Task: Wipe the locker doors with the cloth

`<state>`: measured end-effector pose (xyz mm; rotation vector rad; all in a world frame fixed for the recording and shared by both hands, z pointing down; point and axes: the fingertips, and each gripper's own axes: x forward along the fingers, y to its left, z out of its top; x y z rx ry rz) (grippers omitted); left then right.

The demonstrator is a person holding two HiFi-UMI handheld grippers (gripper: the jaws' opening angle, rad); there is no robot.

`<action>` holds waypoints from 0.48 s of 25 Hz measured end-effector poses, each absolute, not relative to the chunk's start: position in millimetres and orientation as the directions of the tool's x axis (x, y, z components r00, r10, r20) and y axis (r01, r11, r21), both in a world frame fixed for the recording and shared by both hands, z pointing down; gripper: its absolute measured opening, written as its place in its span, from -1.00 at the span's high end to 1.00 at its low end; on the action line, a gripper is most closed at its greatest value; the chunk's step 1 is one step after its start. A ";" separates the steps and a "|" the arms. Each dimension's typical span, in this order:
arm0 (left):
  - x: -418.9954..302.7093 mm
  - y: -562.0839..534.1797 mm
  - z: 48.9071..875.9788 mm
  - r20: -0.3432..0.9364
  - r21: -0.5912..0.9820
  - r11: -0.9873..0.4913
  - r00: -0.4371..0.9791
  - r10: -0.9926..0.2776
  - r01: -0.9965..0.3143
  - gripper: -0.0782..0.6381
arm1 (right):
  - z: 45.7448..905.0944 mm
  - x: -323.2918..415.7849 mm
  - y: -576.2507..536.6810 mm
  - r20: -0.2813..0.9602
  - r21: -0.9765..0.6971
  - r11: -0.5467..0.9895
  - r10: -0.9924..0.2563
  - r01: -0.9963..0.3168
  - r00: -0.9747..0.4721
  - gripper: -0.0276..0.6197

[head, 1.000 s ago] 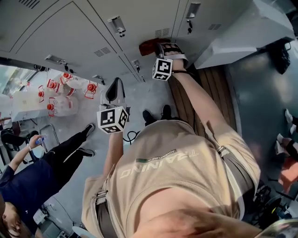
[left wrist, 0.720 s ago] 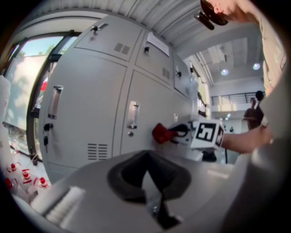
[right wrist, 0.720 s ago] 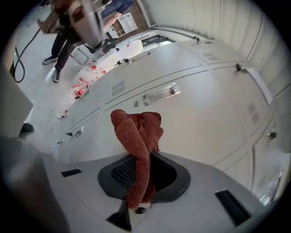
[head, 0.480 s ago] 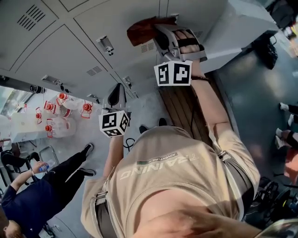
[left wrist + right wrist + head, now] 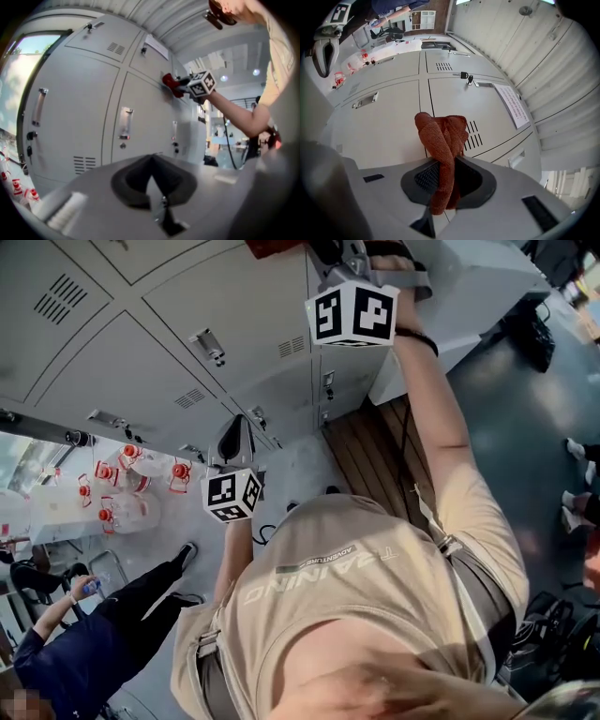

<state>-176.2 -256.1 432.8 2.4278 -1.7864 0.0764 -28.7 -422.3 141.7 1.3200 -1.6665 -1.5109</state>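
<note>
Soft and light, the rust-red cloth (image 5: 441, 136) sits bunched in the clamped right gripper (image 5: 440, 187), folds flopping past the fingertips toward the locker door (image 5: 384, 126); the left gripper (image 5: 153, 180) is closed, empty.

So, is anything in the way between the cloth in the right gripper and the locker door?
Nothing visible. The right gripper is shut on the red cloth, whose bunched end points at bare locker door surface next to the vent slots. The padlock and the paper notice sit further off.

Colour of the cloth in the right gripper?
Rust-red cloth, plain woven texture; clearest in the right gripper view.
</note>
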 end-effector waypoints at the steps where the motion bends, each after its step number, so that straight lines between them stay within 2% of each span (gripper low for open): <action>1: -178.4 -255.7 433.4 0.117 0.073 -0.285 0.292 -0.949 -0.956 0.77 | 141.8 -29.4 -428.0 -0.217 0.947 -0.100 -0.898 -0.304 -0.382 0.71; 12: -184.5 -258.4 444.5 0.157 0.098 -0.265 0.278 -0.948 -0.959 0.77 | 215.8 -37.6 -443.7 -0.139 0.945 -0.006 -0.914 -0.328 -0.381 0.71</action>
